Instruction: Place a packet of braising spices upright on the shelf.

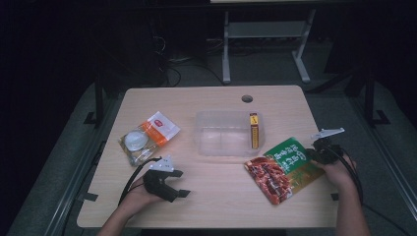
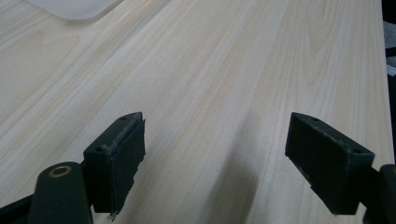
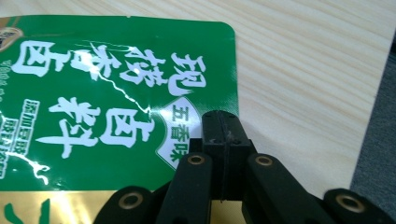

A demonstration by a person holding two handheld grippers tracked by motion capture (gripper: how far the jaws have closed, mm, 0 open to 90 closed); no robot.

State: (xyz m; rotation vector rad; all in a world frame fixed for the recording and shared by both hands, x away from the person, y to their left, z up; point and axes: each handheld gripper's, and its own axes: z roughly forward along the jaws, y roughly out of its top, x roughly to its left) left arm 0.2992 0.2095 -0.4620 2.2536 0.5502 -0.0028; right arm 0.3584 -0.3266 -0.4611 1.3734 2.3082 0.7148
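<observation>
1. The high view looked forward and down over the whole table.
2. The left gripper view sat close above bare wood at lower left.
3. The right gripper view sat close over the green packet, lower right in the high view.

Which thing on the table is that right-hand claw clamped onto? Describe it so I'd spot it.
Start at the clear plastic tub mid-table, then look right and nearer. There lies a flat pouch, pinched at its edge by the right gripper. It alone is green with white lettering and a red food picture.
</observation>
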